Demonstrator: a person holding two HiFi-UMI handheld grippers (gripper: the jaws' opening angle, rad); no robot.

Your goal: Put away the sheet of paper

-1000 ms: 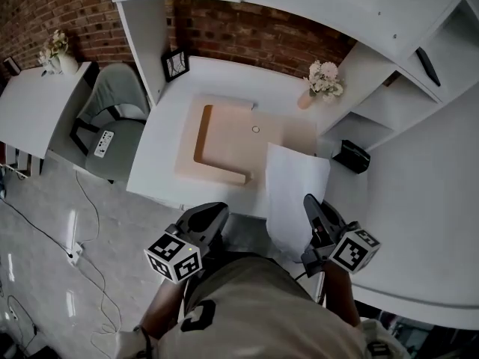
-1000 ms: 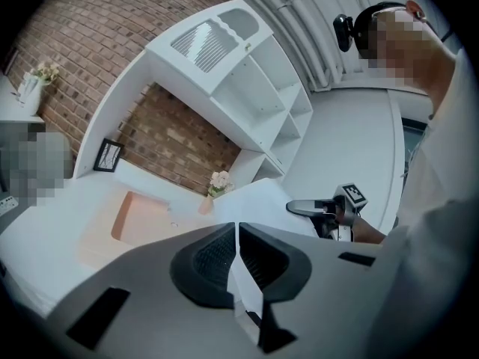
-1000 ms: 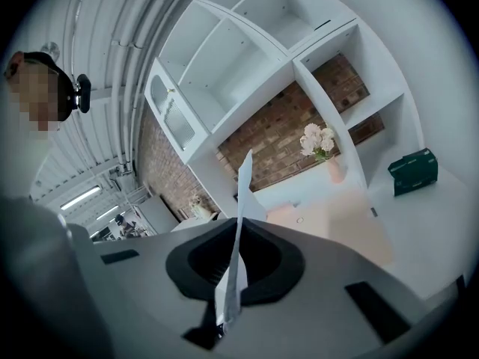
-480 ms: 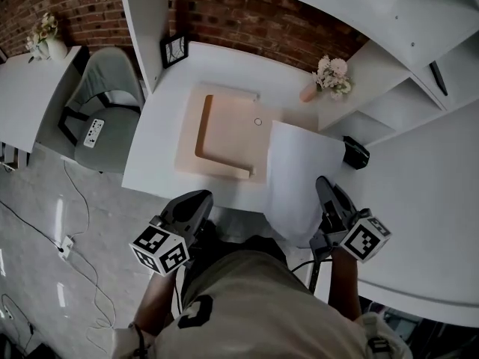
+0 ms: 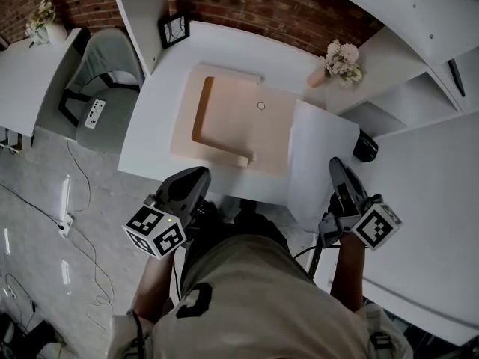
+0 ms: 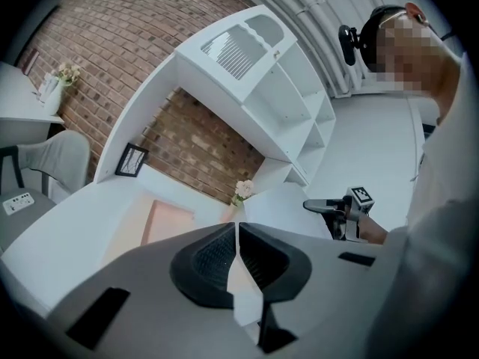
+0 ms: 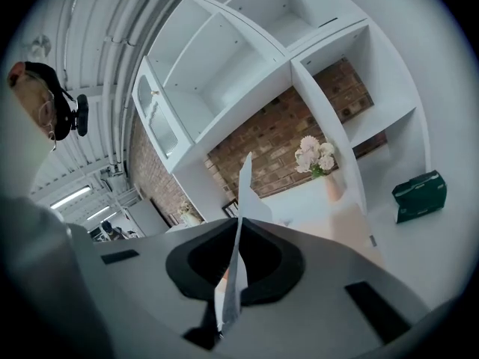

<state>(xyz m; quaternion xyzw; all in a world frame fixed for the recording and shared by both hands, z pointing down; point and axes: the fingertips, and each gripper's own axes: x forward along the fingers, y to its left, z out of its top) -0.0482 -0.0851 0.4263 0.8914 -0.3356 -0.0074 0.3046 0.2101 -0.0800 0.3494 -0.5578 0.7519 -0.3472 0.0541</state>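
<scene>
Thin white sheet of paper [image 5: 318,152] is clamped edge-on in the right gripper [image 7: 238,254] over the white desk's [image 5: 157,126] near right, the left gripper [image 6: 236,249] closed on nothing; the sheet is to be carried flat and uncreased, presumably to the white shelves [image 5: 404,66].

A tray [image 5: 232,126] lies on the middle of the desk [image 5: 153,137]. Behind it, a picture frame [image 5: 174,30] stands at the desk's back left corner and a vase of flowers [image 5: 334,62] at the back right. The sheet of paper [image 5: 322,155] is just right of the tray, its near end pinched in the right gripper [image 5: 338,169]. A small box [image 5: 365,146] rests on the counter [image 5: 423,182] right of the paper. Left of the desk stands a chair [image 5: 105,84] with a remote [image 5: 94,114] on its seat. The left gripper [image 5: 197,175] hangs before the desk's front edge.
</scene>
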